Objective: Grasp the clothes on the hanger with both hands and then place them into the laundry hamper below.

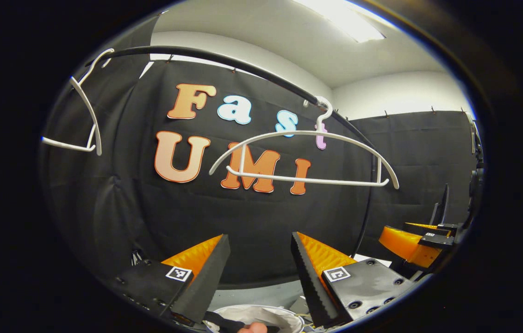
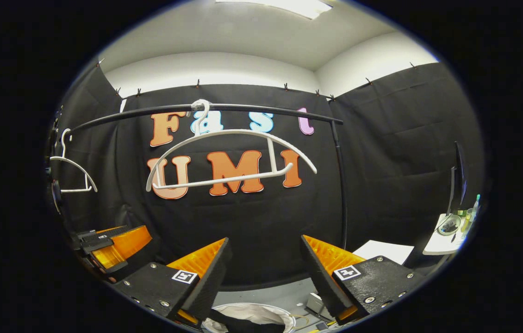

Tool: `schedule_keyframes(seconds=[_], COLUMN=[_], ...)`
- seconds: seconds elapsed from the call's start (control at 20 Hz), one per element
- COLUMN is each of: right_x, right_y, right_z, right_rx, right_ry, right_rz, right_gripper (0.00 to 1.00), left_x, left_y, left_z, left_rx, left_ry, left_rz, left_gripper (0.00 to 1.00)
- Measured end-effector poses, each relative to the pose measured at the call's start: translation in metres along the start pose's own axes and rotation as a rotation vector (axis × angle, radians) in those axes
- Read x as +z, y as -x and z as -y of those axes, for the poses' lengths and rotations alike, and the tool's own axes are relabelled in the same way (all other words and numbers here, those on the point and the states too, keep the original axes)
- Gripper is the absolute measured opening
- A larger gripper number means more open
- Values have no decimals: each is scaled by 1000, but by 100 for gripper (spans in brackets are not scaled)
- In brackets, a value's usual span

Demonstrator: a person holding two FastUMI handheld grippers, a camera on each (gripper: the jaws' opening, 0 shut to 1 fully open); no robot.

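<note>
White hanger [image 1: 305, 157], bare, at 12 o'clock on black rail [image 1: 224, 60]. Second white hanger [image 1: 83, 115] at 10 o'clock. Hamper [image 2: 252, 314] at 6 o'clock: white lining, black cloth inside. White bench [image 2: 442, 240] at 3 o'clock. Black-and-white square markers on claw bodies.

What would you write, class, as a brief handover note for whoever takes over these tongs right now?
Left tongs: open, empty, raised toward the rail.
Right tongs: open, empty, level beside the left.
Hangers: the near hanger is bare on the rail; a second hanger farther along is bare too.
Hamper: right below the tongs, its rim and pale lining in view, with something dark lying across the rim; I cannot tell whether that is the clothes.
Done: it seems the clothes are off the hanger.
Left: check that the clothes sit fully in the hamper, then draw back.
</note>
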State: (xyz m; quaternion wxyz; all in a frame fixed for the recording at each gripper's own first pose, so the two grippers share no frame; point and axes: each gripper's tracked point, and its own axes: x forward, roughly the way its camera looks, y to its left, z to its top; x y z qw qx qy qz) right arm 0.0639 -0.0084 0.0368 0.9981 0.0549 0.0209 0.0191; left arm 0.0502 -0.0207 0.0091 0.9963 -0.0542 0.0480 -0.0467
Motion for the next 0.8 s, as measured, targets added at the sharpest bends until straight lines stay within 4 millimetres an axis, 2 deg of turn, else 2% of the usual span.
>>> schedule_keyframes(seconds=[0.7,0.75,0.8], right_x=[1,1,1], right_y=[2,2,4], right_z=[-2,-2,-2], right_rx=[1,1,1], right_ry=[6,7,8], right_rz=[5,6,4], right_gripper=[92,92,92], left_x=[1,1,1], left_y=[0,1,1], left_z=[2,2,3], left_rx=[5,5,3], left_ry=[7,5,4], left_rz=[3,4,5], left_gripper=[88,82,82])
